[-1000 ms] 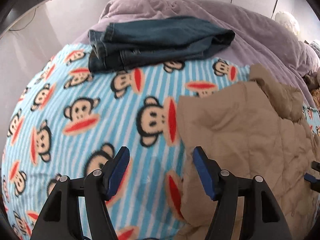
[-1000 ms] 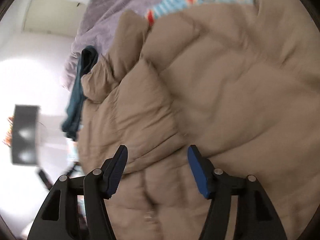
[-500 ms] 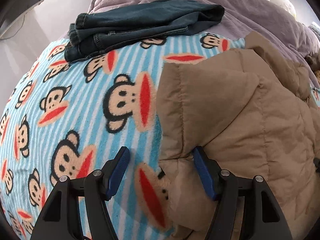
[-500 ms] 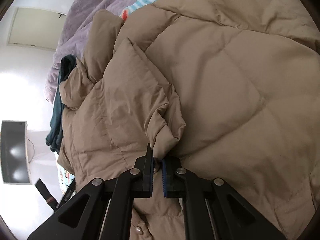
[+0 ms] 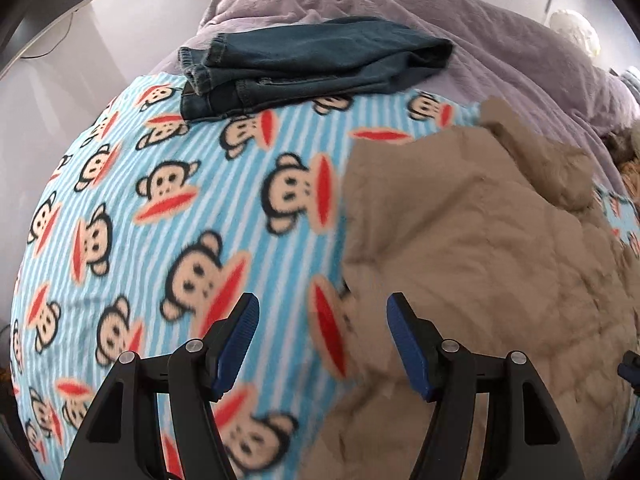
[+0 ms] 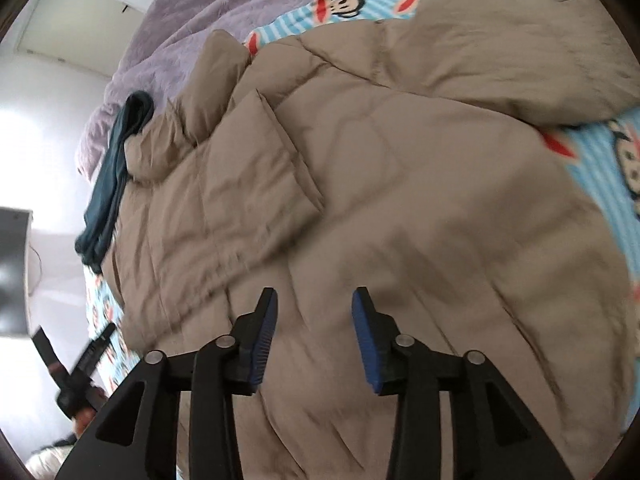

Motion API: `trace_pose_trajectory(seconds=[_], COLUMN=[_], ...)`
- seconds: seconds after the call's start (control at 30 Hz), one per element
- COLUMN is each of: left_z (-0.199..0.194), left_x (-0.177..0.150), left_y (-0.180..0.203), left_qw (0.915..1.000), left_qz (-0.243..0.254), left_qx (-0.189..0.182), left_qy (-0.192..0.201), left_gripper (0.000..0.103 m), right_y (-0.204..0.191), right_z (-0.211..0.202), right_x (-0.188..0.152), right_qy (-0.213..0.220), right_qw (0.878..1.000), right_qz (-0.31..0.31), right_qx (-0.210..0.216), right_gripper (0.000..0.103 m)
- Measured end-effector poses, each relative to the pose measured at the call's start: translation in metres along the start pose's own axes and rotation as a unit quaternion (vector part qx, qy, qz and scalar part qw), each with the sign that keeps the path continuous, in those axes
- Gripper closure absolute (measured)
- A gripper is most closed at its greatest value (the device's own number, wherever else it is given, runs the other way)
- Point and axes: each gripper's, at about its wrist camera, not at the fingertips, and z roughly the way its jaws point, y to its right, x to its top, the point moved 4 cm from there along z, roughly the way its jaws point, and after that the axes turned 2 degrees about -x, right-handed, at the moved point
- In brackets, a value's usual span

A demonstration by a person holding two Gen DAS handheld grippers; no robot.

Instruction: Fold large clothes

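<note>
A tan quilted puffer jacket lies spread on a blue striped monkey-print blanket. In the right wrist view the jacket fills the frame, with a folded flap lying on it at centre left. My left gripper is open and empty, above the jacket's left edge and the blanket. My right gripper is open and empty just above the middle of the jacket. The left gripper also shows in the right wrist view at the lower left.
Folded dark blue jeans lie at the far end of the blanket, also in the right wrist view. A purple duvet is heaped behind. A white wall is at the left.
My right gripper was shut on a fold of the jacket half a second ago; it has opened and let go, and the fold lies flat. My left gripper has drawn back a little.
</note>
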Motion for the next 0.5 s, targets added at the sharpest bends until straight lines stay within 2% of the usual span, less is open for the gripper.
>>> trace_pose_trajectory(seconds=[0.17,0.33,0.4,0.43,0.47,0.5], left_z=[-0.032,-0.057,-0.064,-0.067,-0.07,-0.072], left_x=[-0.027,-0.053,-0.063,-0.067,-0.072,-0.075], left_y=[0.036,0.077,0.092,0.098,0.106,0.11], left_qw=[0.9991,0.9957,0.9937,0.9929,0.9919,0.9915], left_qz=[0.035,0.069,0.086,0.093,0.1,0.102], left_qx=[-0.024,-0.06,-0.07,-0.072,-0.076,-0.078], left_qy=[-0.006,-0.016,-0.017,-0.016,-0.017,-0.017], left_gripper=[0.035,0.035,0.035,0.032,0.022,0.0], right_y=[0.022,0.027,0.029,0.03,0.031,0.035], right_z=[-0.029,-0.051,-0.062,-0.065,-0.069,-0.073], right_x=[-0.034,-0.056,-0.064,-0.066,-0.07,-0.073], right_qy=[-0.002,0.01,0.02,0.023,0.028,0.032], right_qw=[1.0,1.0,0.999,0.999,0.999,0.998], right_qz=[0.015,0.022,0.027,0.03,0.036,0.043], right_qx=[0.007,0.013,0.014,0.013,0.014,0.016], right_gripper=[0.041,0.023,0.023,0.023,0.023,0.022])
